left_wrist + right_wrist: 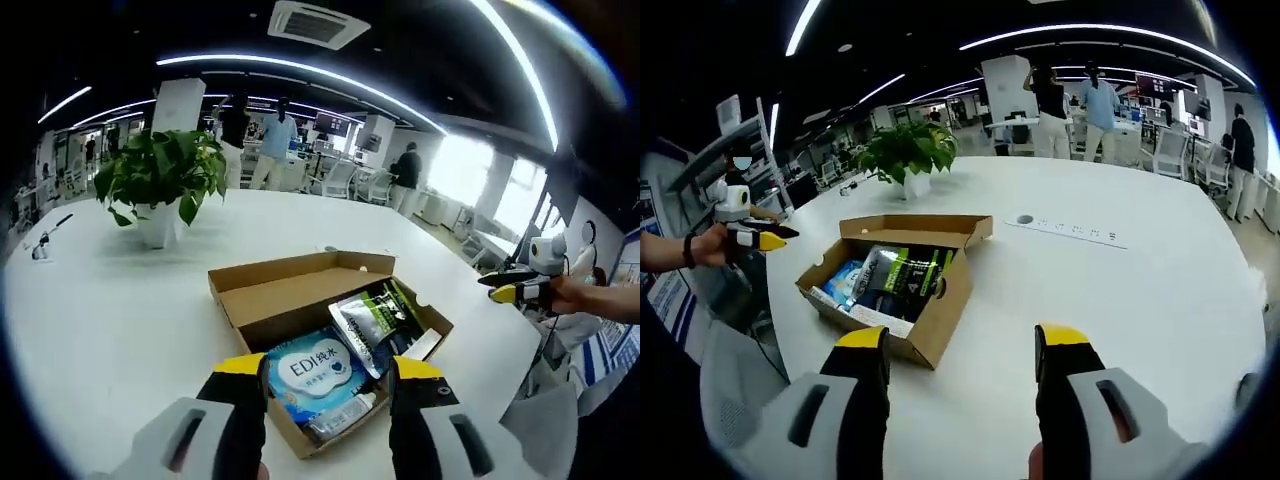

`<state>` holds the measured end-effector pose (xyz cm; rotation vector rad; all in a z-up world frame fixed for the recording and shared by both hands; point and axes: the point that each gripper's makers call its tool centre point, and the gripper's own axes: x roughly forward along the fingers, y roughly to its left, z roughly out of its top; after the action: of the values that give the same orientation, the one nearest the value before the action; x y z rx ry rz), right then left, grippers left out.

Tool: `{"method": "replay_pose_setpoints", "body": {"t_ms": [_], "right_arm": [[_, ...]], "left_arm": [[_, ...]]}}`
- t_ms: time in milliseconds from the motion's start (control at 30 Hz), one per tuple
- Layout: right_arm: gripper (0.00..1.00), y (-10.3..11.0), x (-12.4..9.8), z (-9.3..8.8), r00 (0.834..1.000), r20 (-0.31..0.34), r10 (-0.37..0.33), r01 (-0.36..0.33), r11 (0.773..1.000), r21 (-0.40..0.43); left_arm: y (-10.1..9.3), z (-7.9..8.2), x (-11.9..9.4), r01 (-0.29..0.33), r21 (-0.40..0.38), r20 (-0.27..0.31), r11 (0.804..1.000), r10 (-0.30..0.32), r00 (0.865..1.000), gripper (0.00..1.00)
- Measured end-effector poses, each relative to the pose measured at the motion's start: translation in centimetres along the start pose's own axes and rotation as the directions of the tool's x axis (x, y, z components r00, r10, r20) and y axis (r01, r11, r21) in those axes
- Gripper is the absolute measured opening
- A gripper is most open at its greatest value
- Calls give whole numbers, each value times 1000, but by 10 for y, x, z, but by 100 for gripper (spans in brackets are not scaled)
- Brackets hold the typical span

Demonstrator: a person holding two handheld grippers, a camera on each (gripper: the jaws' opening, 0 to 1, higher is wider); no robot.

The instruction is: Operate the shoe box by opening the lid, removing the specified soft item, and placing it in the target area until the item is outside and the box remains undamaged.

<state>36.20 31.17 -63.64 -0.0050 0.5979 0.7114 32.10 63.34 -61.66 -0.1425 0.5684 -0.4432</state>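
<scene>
A brown cardboard shoe box [300,300] lies open on the white table [120,320], its lid folded back. Inside are a blue wipes pack [315,372] and a silver, green and black pouch [372,315]. My left gripper [328,370] is open and empty, its yellow-tipped jaws framing the box's near end from a distance. In the right gripper view the same box [940,300] lies ahead and to the left of my right gripper [960,338], which is open and empty above bare table. A hand holds each gripper out by the table's edge: right gripper [512,290], left gripper [762,238].
A potted plant [165,180] stands on the table behind the box, plant [908,150]. A small round mark [1025,220] lies on the tabletop. Several people [272,140] and office chairs [335,178] are beyond the far edge. A chair [725,385] is close by.
</scene>
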Motion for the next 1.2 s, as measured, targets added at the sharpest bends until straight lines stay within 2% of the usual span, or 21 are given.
{"method": "replay_pose_setpoints", "body": {"t_ms": [300, 600, 1000, 1200], "right_arm": [[54, 3, -13, -13, 1000, 9, 1, -2, 999, 32], [53, 2, -27, -23, 1000, 18, -18, 17, 998, 61], [53, -11, -39, -33, 998, 23, -51, 49, 994, 94], [53, -15, -43, -38, 997, 27, -66, 62, 991, 115]], "left_arm": [[-18, -5, 20, 35, -19, -13, 999, -36, 999, 48], [-41, -7, 63, 100, -5, -64, 995, -100, 993, 48], [-41, -13, 97, 110, -37, -114, 993, -113, 987, 47], [-35, -28, 112, 79, -79, -170, 994, -91, 981, 44]]}}
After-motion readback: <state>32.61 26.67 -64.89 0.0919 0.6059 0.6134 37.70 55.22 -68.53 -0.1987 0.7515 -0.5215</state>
